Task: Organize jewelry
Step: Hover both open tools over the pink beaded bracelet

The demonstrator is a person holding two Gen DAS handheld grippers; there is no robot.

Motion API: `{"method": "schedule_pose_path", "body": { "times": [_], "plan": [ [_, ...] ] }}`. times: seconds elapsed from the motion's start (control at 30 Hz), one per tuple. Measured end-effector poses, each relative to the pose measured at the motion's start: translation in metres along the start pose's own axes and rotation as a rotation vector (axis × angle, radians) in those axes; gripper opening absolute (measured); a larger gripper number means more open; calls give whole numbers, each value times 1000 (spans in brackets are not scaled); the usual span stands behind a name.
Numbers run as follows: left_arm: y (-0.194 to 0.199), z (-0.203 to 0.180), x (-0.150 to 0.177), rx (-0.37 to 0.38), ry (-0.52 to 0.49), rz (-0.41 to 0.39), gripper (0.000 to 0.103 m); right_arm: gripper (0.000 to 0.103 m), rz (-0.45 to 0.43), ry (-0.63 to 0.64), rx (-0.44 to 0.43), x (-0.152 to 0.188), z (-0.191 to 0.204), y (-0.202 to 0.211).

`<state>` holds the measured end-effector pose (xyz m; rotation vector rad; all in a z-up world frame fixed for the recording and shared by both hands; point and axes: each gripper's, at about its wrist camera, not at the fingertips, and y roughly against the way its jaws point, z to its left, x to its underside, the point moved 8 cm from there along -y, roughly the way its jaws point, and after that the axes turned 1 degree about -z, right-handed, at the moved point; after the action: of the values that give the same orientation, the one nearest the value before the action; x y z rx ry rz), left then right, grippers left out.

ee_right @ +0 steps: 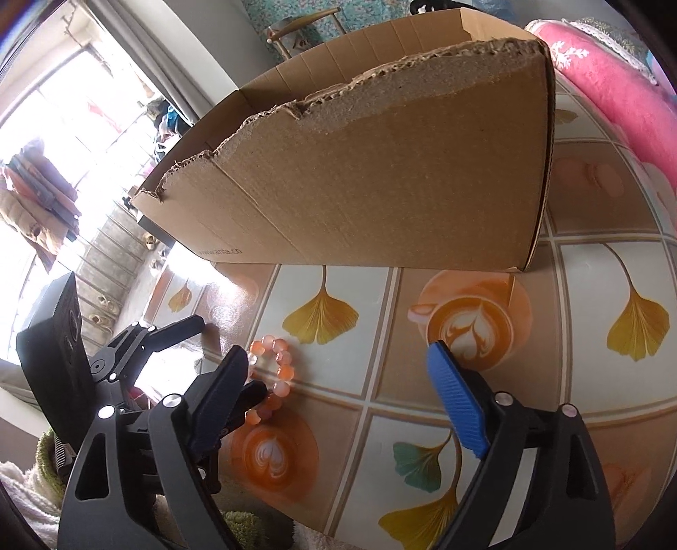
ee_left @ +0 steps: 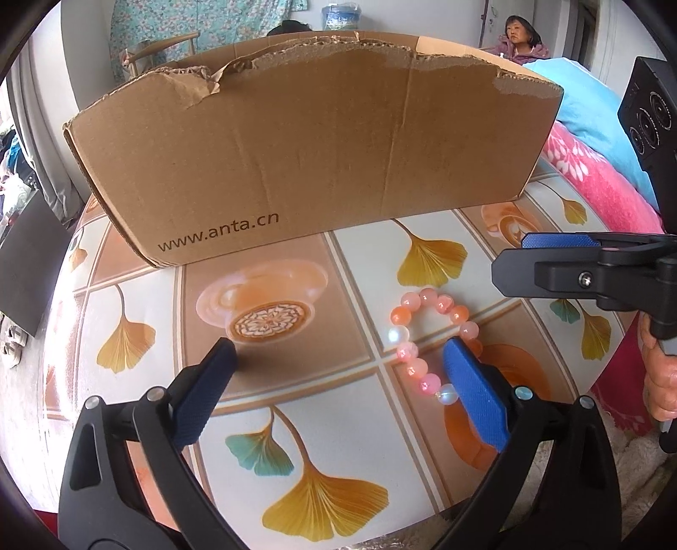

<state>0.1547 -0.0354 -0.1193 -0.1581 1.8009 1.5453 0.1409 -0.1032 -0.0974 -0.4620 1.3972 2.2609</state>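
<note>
A pink and orange bead bracelet (ee_left: pixel 423 334) lies on the patterned tablecloth (ee_left: pixel 330 406) in front of an open cardboard box (ee_left: pixel 313 144). My left gripper (ee_left: pixel 338 359) is open and low over the table; its right finger (ee_left: pixel 474 393) covers part of the bracelet. The bracelet (ee_right: pixel 275 368) also shows in the right wrist view, partly behind my right gripper's left finger (ee_right: pixel 220 402). My right gripper (ee_right: pixel 338 380) is open and empty, to the right of the bracelet. It enters the left wrist view from the right (ee_left: pixel 550 254).
The box (ee_right: pixel 381 169) has torn top edges and stands at the back of the table. A pink blanket (ee_left: pixel 601 177) lies to the right. A person (ee_left: pixel 520 38) sits in the background. The table's left edge (ee_left: pixel 55 338) drops to the floor.
</note>
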Motion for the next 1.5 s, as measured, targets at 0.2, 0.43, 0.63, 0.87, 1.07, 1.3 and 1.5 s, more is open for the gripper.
{"method": "schedule_pose_path", "body": {
  "times": [0.2,0.43,0.63,0.87,1.07,1.3,1.5],
  "plan": [
    [-2,-1,-2,1,-1,13,95,94,0,6,0,0,8,-6],
    [-4,-3,-5,8,-11,20,95,96,10,27,29,1,11,-8],
    [-3,-3,-5,9,-14,17,95,97,11,37,44,0,14,-11],
    [-2,-3,-3,11,-18,19,95,97,10,38,44,0,13,-11],
    [-2,-3,-4,10,-18,18,95,97,12,40,46,1,15,-12],
    [-2,-3,-4,10,-18,19,95,97,11,37,42,1,15,-13],
    [-2,-3,-4,10,-18,19,95,97,10,38,43,1,15,-13]
  ]
}}
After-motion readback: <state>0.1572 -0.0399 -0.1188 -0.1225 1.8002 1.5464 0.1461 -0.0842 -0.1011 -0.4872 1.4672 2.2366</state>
